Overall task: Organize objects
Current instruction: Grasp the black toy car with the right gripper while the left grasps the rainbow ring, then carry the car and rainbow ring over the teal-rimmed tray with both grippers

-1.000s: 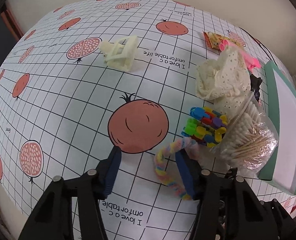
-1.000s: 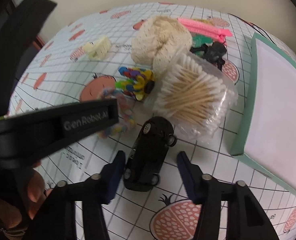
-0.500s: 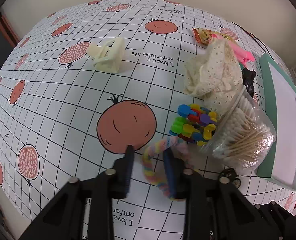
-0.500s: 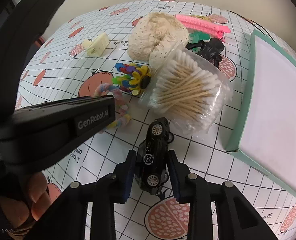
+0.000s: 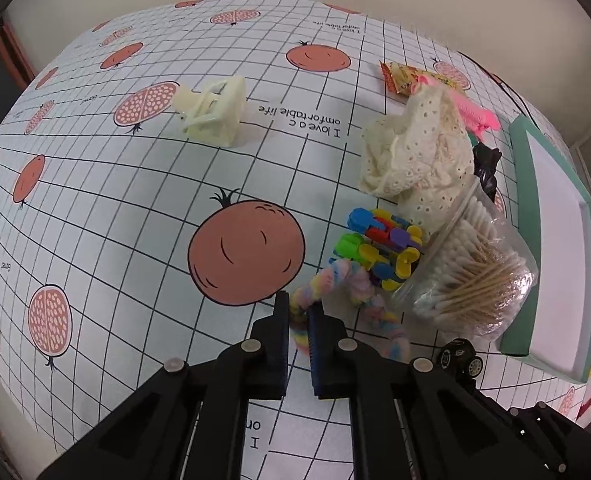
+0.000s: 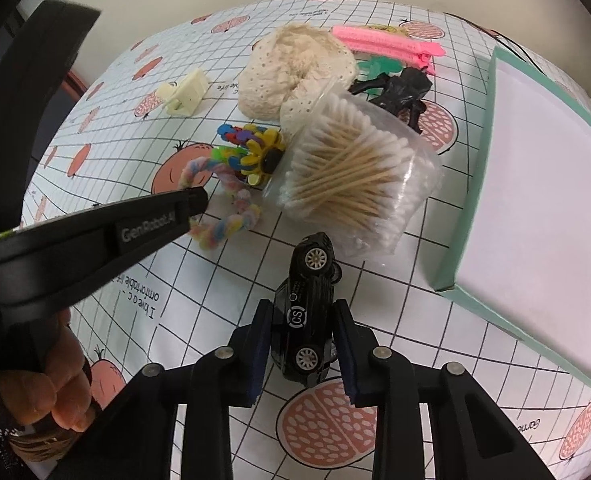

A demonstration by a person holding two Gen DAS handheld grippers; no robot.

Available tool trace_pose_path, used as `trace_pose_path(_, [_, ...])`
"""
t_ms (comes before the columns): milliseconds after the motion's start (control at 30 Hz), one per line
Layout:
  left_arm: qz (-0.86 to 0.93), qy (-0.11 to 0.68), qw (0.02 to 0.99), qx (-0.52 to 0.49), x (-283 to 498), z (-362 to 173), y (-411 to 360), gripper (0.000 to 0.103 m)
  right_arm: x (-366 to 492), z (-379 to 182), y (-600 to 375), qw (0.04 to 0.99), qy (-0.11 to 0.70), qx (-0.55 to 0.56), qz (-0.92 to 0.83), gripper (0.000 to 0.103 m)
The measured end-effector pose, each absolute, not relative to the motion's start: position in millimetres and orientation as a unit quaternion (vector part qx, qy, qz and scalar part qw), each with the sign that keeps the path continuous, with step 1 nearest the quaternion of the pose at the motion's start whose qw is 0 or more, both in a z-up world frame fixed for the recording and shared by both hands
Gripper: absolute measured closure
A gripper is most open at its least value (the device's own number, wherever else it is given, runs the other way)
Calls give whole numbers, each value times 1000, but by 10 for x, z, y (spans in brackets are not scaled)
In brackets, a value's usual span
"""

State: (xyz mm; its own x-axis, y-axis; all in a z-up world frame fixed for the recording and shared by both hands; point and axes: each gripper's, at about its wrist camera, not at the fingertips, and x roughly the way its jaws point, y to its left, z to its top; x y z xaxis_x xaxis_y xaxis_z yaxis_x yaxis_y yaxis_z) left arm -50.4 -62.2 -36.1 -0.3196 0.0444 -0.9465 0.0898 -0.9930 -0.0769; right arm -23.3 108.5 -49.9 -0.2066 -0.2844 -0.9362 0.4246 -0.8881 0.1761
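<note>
Both grippers have closed since one second ago, when each stood wide apart around its target.

Left gripper (image 5: 298, 320): jaws nearly together, clamped on the near loop of the pastel rainbow chenille twist ring (image 5: 347, 304), which lies on the pomegranate-print grid tablecloth (image 5: 95, 208). The ring's far side touches the multicoloured plastic clip bundle (image 5: 379, 244) at two o'clock. A near-edge grip probably lets the ring lift clear of that clutter.

At eleven o'clock, well apart, stands the cream plastic claw hair clip (image 5: 213, 114), untouched. At one o'clock the cream lace fabric bundle (image 5: 415, 160) leans against the clear bag of wooden cotton swabs (image 5: 471, 280).

Right gripper (image 6: 302, 336): jaws partly closed, pads pressed on the flanks of the black toy car (image 6: 307, 316), which is tipped on its side, wheels facing the camera. Gripping across the narrow body gives flat contact.

At two o'clock from the car, near but apart, sits the mint-green shallow tray with white floor (image 6: 483, 152), holding nothing visible; it is judged the likely destination for both items.
</note>
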Motion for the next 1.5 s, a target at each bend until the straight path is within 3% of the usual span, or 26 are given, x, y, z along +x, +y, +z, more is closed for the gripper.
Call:
trace_pose_path(733, [-890,80,14,448,-528,406,-410,95,-355,17,1462,216,13,516,-829,72])
trace_pose_path(1500, [-890,34,-60,451,-467,423,569,95,-752,-69,2765,83,-42,528,-844,72])
